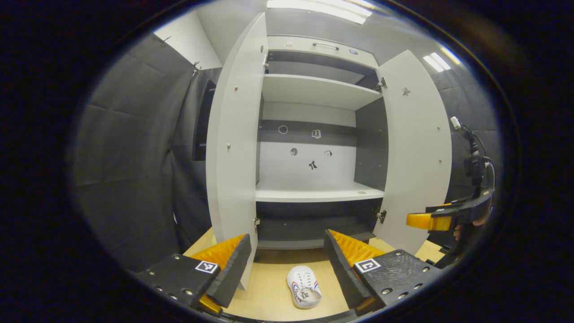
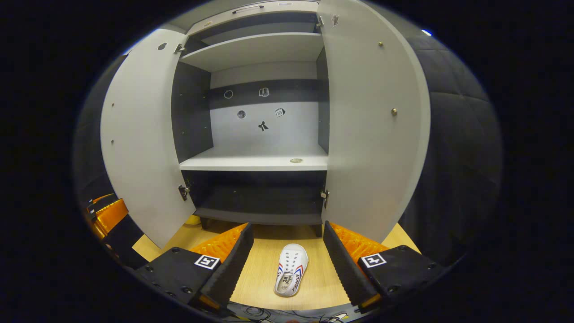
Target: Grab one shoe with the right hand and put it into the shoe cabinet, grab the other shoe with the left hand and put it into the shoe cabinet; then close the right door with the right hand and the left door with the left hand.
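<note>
Facing one shoe, two doors.

White shoe with red-blue stripes, pale grey cabinet, light wood floor

White shoe before open cabinet

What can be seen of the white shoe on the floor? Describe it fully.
The white shoe is a small low canvas-looking sneaker with white laces, red and blue stripes on its sides and a printed insole. It lies upright on its sole on the light wooden floor, toe toward the open cabinet, heel toward the camera. It sits between the right gripper's open fingers, touching neither. The left gripper view shows a like shoe.
</note>
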`<action>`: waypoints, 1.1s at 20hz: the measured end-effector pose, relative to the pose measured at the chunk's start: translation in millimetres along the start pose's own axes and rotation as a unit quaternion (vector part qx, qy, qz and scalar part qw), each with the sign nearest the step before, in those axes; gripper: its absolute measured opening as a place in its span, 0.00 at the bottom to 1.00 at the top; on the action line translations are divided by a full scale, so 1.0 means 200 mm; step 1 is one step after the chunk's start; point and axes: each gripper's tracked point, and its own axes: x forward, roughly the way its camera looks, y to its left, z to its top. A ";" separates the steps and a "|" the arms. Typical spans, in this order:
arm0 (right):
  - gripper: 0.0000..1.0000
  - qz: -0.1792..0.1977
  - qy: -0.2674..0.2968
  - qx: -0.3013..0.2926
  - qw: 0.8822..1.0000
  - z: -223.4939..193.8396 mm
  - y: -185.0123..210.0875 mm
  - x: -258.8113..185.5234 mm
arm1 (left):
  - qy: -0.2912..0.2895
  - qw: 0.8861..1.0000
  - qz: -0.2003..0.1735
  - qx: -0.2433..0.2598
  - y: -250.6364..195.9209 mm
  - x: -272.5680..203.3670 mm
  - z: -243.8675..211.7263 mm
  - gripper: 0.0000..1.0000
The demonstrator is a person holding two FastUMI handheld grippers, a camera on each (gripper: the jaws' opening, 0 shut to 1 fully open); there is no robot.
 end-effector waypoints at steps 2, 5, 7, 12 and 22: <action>0.98 0.018 0.020 0.018 0.999 -0.06 0.06 0.07 | 0.007 1.000 -0.007 -0.003 -0.01 0.00 -0.03 0.94; 0.98 0.040 0.050 0.038 0.997 -0.18 0.12 0.19 | 0.018 1.000 -0.017 -0.010 -0.03 -0.01 -0.09 0.94; 0.98 0.041 0.067 0.039 0.996 -0.29 0.14 0.26 | 0.025 0.999 -0.024 -0.025 -0.05 -0.01 -0.12 0.94; 0.98 0.032 0.145 0.056 0.987 -0.59 0.17 0.51 | 0.042 0.998 -0.032 -0.028 -0.11 -0.05 -0.18 0.94; 0.98 0.021 0.251 0.013 0.968 -1.04 0.11 0.75 | 0.069 0.996 -0.043 -0.021 -0.10 -0.02 -0.31 0.94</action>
